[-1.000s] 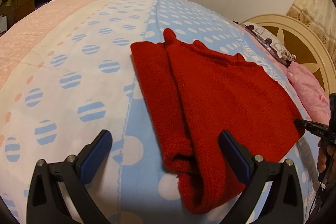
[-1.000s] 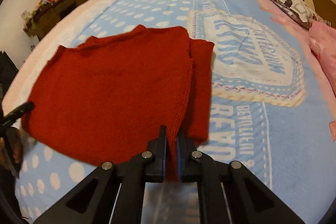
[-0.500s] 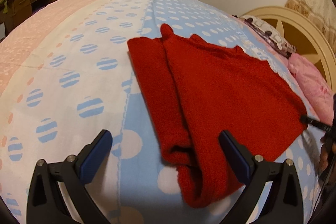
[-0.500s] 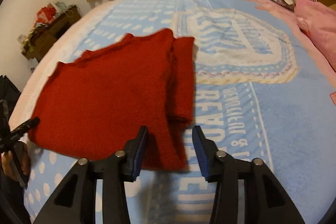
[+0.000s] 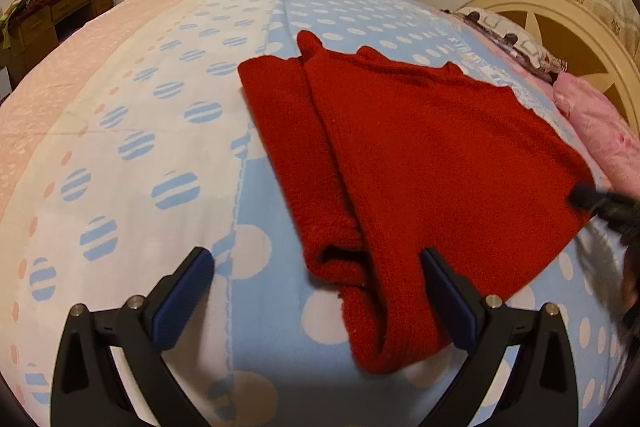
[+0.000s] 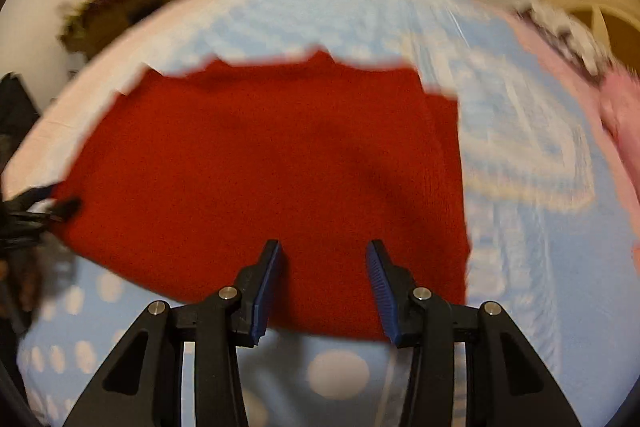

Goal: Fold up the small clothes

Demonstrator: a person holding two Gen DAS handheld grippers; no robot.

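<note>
A red knitted sweater (image 5: 420, 163) lies flat on the bed, with one sleeve folded in along its left side. It also shows in the right wrist view (image 6: 280, 163), which is blurred. My left gripper (image 5: 316, 267) is open and empty, just above the sweater's near left hem. My right gripper (image 6: 323, 259) is open and empty over the sweater's near edge. The right gripper's tip (image 5: 588, 197) shows at the sweater's right corner in the left wrist view. The left gripper's tip (image 6: 60, 209) shows at the sweater's left edge in the right wrist view.
The bed has a blue, white and pink dotted cover (image 5: 160, 147). A pink pillow (image 5: 600, 131) and a cream headboard (image 5: 560, 19) are at the right. A wooden desk with clutter (image 5: 48, 11) stands far left by the wall.
My right gripper opened and let go of the sweater's fold, then swung left over the sweater's middle. The sweater now lies flatter. My left gripper stayed open and shifted slightly.
</note>
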